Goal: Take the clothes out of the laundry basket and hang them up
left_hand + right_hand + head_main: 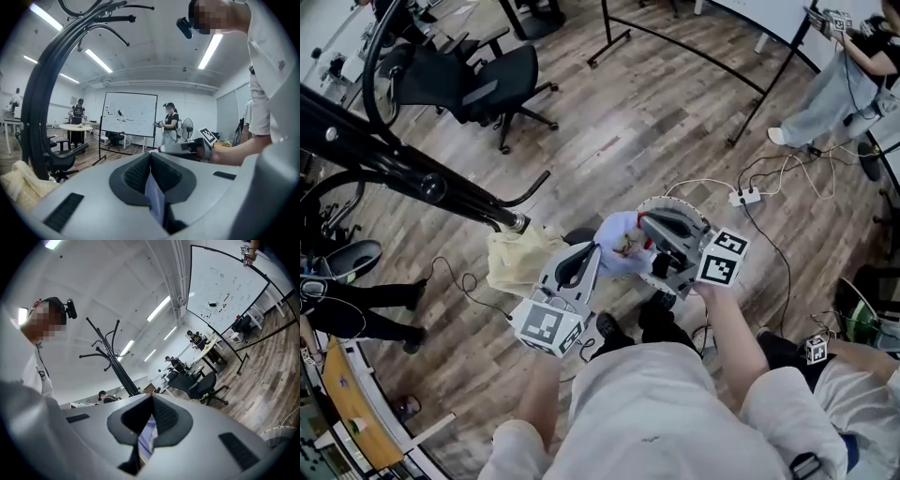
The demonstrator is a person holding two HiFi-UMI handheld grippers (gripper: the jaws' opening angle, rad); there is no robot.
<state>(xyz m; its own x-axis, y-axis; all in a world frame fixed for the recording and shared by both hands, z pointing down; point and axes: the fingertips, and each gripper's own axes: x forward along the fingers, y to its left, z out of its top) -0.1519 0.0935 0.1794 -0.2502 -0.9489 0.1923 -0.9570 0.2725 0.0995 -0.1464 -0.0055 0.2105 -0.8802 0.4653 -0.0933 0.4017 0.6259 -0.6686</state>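
Closest, the person's white shirt (647, 412) is filling the bottom of the head view. Just past it, the left gripper (586, 255) and the right gripper (647, 223) are each biting down tight on a pale blue cloth (619, 246). It is stretching between them, just beside the white basket (661, 201). A yellow cloth (517, 261) is resting by the black coat rack (412, 173).

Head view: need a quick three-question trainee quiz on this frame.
1. True or false: the left tongs and right tongs both pinch the pale garment.
2. The cloth beside the coat rack tip is: A yellow, B red, C green.
3. Fill in: the office chair is ___.
Key: 1 true; 2 A; 3 black.
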